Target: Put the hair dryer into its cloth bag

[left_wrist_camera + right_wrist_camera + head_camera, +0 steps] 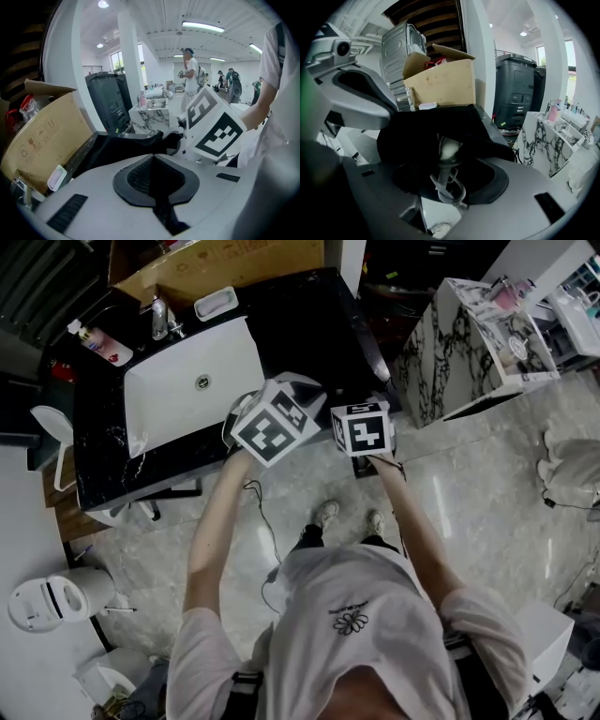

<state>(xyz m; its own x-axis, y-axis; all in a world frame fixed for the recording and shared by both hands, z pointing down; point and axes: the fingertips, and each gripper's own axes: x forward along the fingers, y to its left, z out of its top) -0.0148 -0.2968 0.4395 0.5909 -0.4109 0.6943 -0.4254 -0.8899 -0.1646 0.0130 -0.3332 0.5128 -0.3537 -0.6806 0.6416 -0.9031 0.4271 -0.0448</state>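
The black cloth bag (426,126) hangs over the dark counter's front edge (187,479). My left gripper (152,161) is shut on a fold of the bag (126,145), and black cloth trails down from between its jaws. The pale hair dryer (448,150) shows in the bag's mouth, with its handle and looped cord (452,190) sticking out towards my right gripper (450,176). That gripper stands open, its jaws wide on either side of the cord, pads not pressing. In the head view both marker cubes (272,426) (362,427) sit side by side and hide the bag.
A white sink (192,381) with a tap (159,320) and a soap dish (216,303) lies behind the grippers. A cardboard box (440,86) stands at the counter's back, a marble-patterned cabinet (469,343) and a black bin (515,93) to the right. A toilet (47,601) stands at the lower left.
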